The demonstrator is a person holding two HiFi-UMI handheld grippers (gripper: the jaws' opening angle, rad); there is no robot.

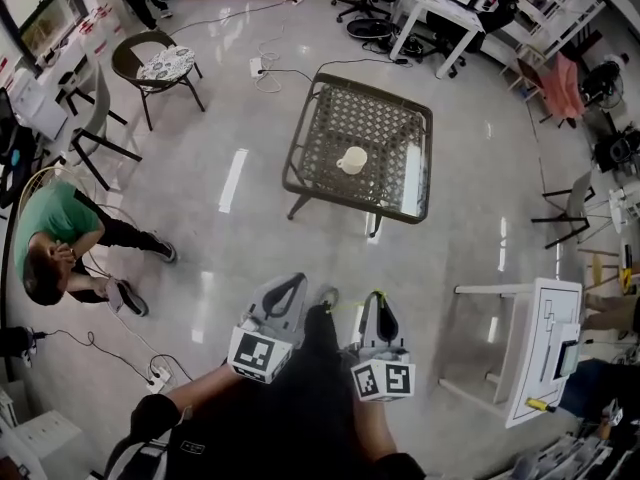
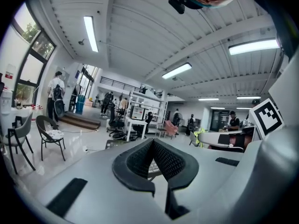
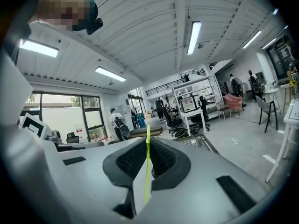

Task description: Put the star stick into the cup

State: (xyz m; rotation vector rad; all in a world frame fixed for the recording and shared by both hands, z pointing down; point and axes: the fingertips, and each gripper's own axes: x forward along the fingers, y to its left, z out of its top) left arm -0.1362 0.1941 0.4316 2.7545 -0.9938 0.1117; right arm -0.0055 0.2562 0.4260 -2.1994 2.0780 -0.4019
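The cream cup [image 1: 351, 160] stands upright near the middle of a low table with a woven top [image 1: 395, 118], well ahead of both grippers. My right gripper [image 1: 378, 298] [image 3: 148, 143] is shut on the thin yellow-green star stick [image 3: 147, 167], which runs up between its black pads. The stick's star end [image 2: 200, 135] shows at the right of the left gripper view. My left gripper [image 1: 296, 282] [image 2: 152, 142] is held beside the right one, shut, with nothing in it. Both hang low in front of the person, over the floor.
A person in a green shirt [image 1: 50, 233] crouches at the left. A power strip with cables [image 1: 155, 376] lies on the floor nearby. A white side table [image 1: 540, 348] stands at the right, and chairs [image 1: 155, 63] and desks [image 1: 440, 8] stand further back.
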